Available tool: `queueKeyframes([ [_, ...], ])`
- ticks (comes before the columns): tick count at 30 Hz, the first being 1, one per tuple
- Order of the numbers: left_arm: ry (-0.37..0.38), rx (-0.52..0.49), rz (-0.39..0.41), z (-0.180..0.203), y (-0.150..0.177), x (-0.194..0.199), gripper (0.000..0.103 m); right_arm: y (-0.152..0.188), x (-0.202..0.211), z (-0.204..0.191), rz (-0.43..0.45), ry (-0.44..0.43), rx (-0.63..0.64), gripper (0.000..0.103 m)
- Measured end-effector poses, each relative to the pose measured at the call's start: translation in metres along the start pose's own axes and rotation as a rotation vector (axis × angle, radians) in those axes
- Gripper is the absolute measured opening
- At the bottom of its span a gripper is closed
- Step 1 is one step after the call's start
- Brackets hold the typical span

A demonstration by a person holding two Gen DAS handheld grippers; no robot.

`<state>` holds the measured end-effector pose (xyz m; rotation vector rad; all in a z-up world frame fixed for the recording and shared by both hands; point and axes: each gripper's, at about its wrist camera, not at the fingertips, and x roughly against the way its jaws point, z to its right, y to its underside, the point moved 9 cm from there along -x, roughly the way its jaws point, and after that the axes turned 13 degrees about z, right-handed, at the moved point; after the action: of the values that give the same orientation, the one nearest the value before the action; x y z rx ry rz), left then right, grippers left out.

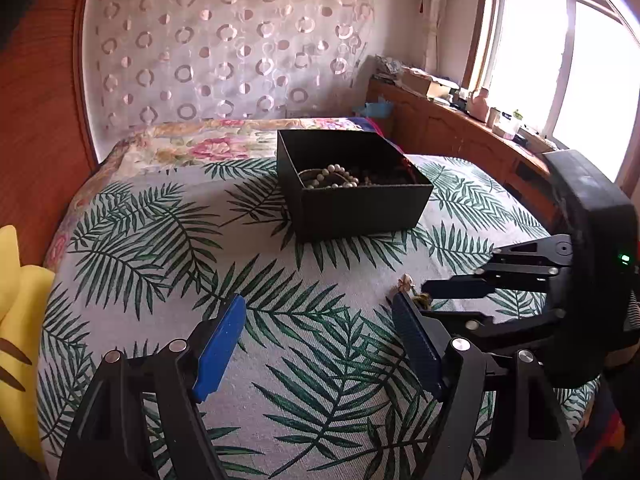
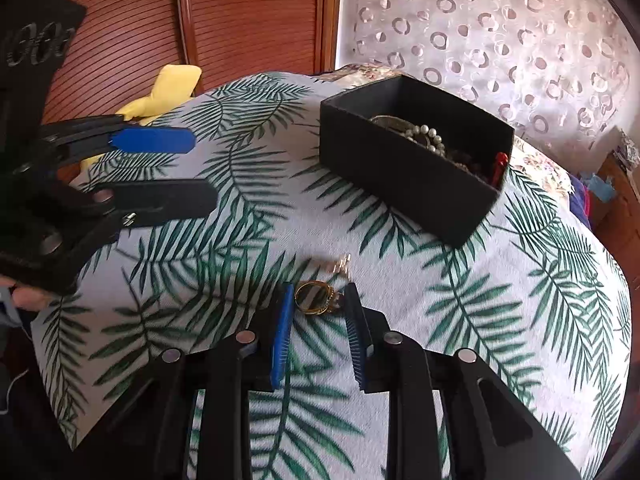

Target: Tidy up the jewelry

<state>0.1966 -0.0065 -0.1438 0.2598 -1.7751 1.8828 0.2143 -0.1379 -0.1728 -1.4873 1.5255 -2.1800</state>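
Item: gold ring (image 2: pixel 314 298), lying on the palm-leaf bedspread (image 2: pixel 500 280), between the two blue pads of the right tool (image 2: pixel 318 312). The pads stand apart on either side of the ring; whether either one touches it cannot be told. A small gold trinket (image 2: pixel 340 264) lies just beyond the ring, blurred (kind not readable).

Item: black open box (image 1: pixel 352 184), set on the same bedspread, farther back on the bed and well apart from the ring. Contents: a pearl strand (image 1: pixel 334 176), darker pieces beside it, and something red at one corner (image 2: pixel 499 168).

Item: left tool (image 1: pixel 316 332), fingers wide apart, nothing between them, held low over the bedspread to the left of the right tool.

Surroundings: yellow cushion (image 1: pixel 12 312) at the bed's edge; a ring-patterned sheer curtain (image 1: pixel 224 40) behind the bed; a wooden window ledge (image 1: pixel 460 120) with small bottles.
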Motion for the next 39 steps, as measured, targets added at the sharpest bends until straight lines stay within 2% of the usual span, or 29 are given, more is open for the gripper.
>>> queueKeyframes([
  [10, 0.054, -0.031, -0.043, 0.026, 0.006, -0.019, 0.072, 0.012, 0.034, 0.017, 0.036, 0.02, -0.033, 0.028],
  [16, 0.124, -0.052, -0.091, 0.053, 0.007, -0.041, 0.037, 0.012, 0.048, 0.037, 0.068, 0.042, -0.077, 0.028],
  [22, 0.15, -0.062, -0.114, 0.068, 0.01, -0.056, 0.029, 0.012, 0.056, 0.046, 0.081, 0.049, -0.087, 0.028],
  [24, 0.153, -0.071, -0.123, 0.071, 0.012, -0.061, 0.021, 0.012, 0.056, 0.047, 0.082, 0.048, -0.09, 0.028],
  [25, 0.147, -0.076, -0.132, 0.07, 0.015, -0.064, 0.008, 0.012, 0.056, 0.046, 0.083, 0.049, -0.091, 0.028],
  [26, 0.141, -0.08, -0.137, 0.069, 0.016, -0.066, 0.005, 0.012, 0.056, 0.047, 0.085, 0.049, -0.093, 0.028],
  [34, 0.13, -0.076, -0.096, 0.06, 0.003, -0.06, 0.004, 0.002, 0.057, 0.048, 0.108, 0.045, -0.107, 0.028],
  [39, 0.114, -0.057, -0.06, 0.05, -0.017, -0.057, 0.004, -0.023, 0.058, 0.054, 0.153, 0.052, -0.108, 0.028],
])
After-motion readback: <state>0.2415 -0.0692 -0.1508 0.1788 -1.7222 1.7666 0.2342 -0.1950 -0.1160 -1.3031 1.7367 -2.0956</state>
